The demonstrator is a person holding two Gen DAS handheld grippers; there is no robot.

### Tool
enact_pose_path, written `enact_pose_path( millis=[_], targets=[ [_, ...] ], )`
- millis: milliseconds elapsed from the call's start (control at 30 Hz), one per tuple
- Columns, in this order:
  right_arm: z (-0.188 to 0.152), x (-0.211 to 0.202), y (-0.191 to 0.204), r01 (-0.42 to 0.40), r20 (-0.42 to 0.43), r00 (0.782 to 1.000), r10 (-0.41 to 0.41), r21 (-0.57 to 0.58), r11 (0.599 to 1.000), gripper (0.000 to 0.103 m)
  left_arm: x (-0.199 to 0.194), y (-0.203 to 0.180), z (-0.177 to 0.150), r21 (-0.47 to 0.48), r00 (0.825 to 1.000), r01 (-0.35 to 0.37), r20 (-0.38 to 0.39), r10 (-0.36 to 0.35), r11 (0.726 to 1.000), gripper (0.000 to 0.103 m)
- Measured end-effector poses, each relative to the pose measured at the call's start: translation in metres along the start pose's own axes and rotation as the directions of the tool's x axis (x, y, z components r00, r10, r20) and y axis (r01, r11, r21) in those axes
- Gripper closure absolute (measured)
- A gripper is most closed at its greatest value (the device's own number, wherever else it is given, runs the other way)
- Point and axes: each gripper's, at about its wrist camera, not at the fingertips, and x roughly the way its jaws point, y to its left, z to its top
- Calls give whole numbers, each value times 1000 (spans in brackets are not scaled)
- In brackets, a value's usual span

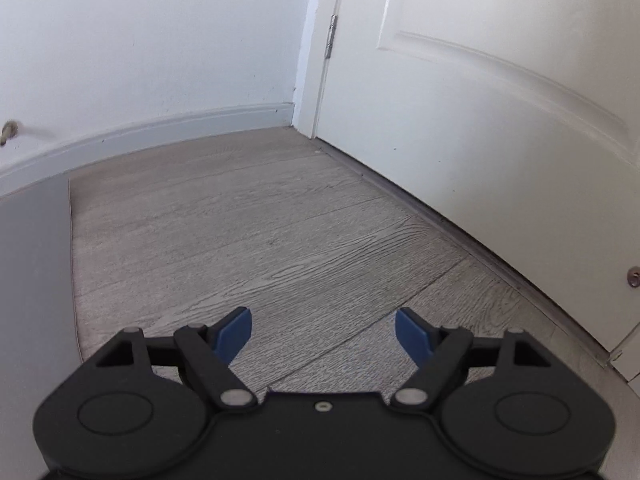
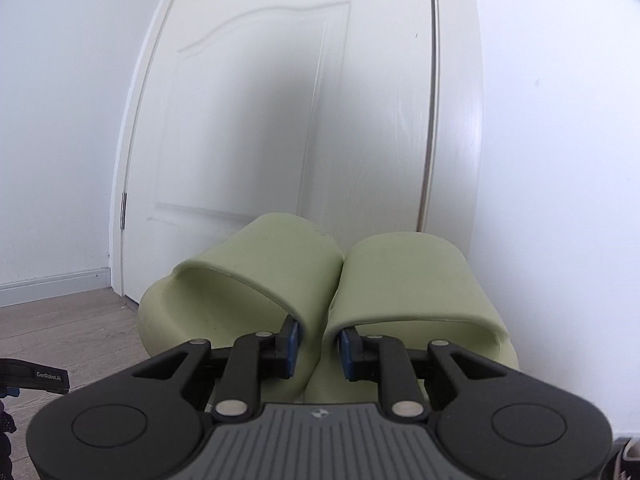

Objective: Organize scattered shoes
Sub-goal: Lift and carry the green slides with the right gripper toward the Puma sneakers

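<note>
Right wrist view: two pale green slides (image 2: 320, 300), smooth and thick-soled, sit side by side with inner edges pinched together in the right tongs (image 2: 318, 346), raised before a white door (image 2: 280, 100). Their heels are hidden behind the tongs. Left tongs (image 1: 323, 332) gape empty above the grey wood floor (image 1: 260, 240).

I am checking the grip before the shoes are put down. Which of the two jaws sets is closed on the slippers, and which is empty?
The right gripper pinches the two green slippers by their inner sides. The left gripper is empty, jaws wide over bare floor.
</note>
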Motion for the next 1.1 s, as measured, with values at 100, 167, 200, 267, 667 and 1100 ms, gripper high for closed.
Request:
enact_pose_path(
  millis=[100,167,200,267,667,1100],
  targets=[
    [26,-25,-31,19,19,1000,-19,-8,1000,80,-39,-19,10,-19,994,86,64,-85,996,23],
    [45,-39,-52,42,27,999,-42,-1,999,80,-69,-32,16,-35,980,177,101,-173,984,23],
    [56,-46,-63,47,31,998,-46,-11,999,80,-80,-38,16,-32,971,213,117,-208,976,23],
    [73,-66,-84,50,42,998,-48,-45,998,80,-107,-56,16,8,950,272,158,-270,962,22],
    [60,-220,-157,174,129,978,-162,-91,980,79,-190,-153,-30,166,809,575,32,-587,801,22],
    [-65,-295,-217,394,-49,919,-391,166,904,78,-245,-223,-118,421,720,657,-103,-687,626,22]
  ],
)
